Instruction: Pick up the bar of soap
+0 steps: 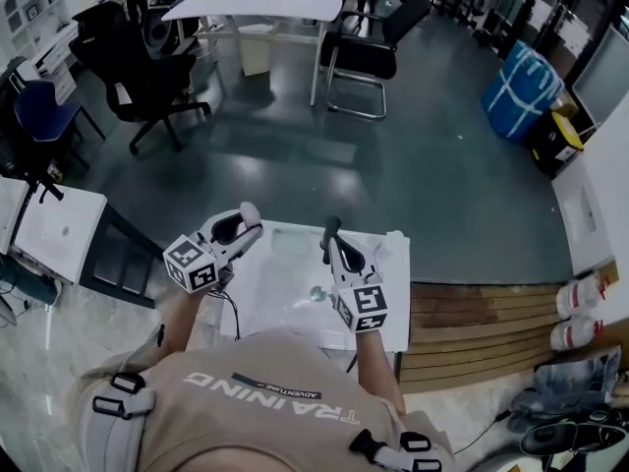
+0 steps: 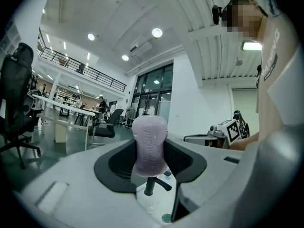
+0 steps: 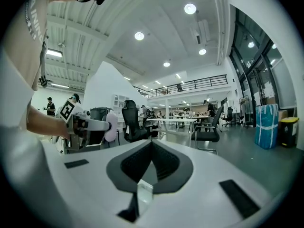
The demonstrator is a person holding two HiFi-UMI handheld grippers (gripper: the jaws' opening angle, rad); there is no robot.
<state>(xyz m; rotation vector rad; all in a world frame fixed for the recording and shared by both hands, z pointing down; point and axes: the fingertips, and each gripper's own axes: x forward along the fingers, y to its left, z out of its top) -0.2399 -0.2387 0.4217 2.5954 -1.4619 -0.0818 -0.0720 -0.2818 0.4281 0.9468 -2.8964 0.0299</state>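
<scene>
A pale lilac bar of soap (image 2: 149,146) with raised lettering stands upright between the jaws of my left gripper (image 2: 150,161), which is shut on it. In the head view the soap (image 1: 251,212) is lifted above the small white table (image 1: 391,303), at the tip of the left gripper (image 1: 246,220). My right gripper (image 1: 331,228) points away from me over the table's middle; its jaws (image 3: 151,148) are shut with nothing between them. In the right gripper view the soap (image 3: 111,126) shows at the left, held in the left gripper.
A small round greenish object (image 1: 316,292) lies on the table between the grippers. A wooden platform (image 1: 472,332) adjoins the table's right side. Black office chairs (image 1: 147,77), a long white desk (image 1: 254,6) and a blue bag (image 1: 521,88) stand farther off on the grey floor.
</scene>
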